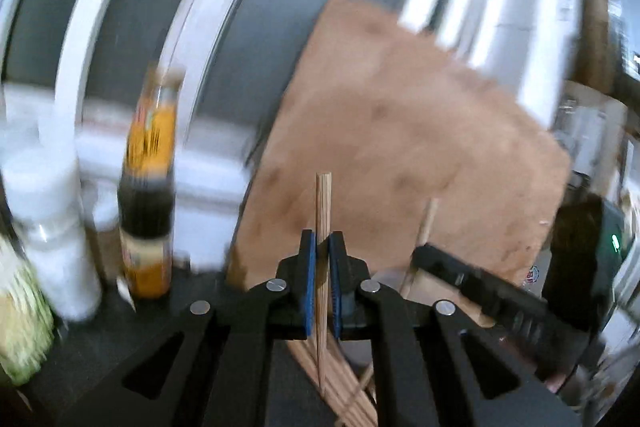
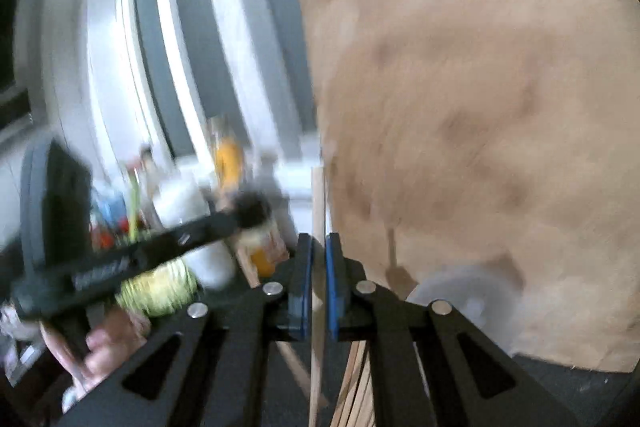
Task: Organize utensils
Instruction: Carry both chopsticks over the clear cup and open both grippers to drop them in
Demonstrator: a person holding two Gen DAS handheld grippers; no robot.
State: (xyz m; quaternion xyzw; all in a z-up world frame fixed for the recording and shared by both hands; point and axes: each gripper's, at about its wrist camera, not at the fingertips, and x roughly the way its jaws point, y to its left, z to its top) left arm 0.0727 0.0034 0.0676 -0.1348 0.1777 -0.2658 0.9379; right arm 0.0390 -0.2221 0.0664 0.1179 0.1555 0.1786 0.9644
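Dark counter [image 1: 100, 355] backed by window frames [image 1: 76, 39]; both fingers pinch single chopsticks [image 1: 323, 223].

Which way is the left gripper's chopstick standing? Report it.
Upright: the chopstick stands straight up between the left gripper's shut jaws.

both wrist views face level, close, sharing the leaning wooden board [image 1: 400, 147]

Motion blur smears the bottles [image 1: 150, 195] and cutting board [image 2: 480, 147] beyond detail.
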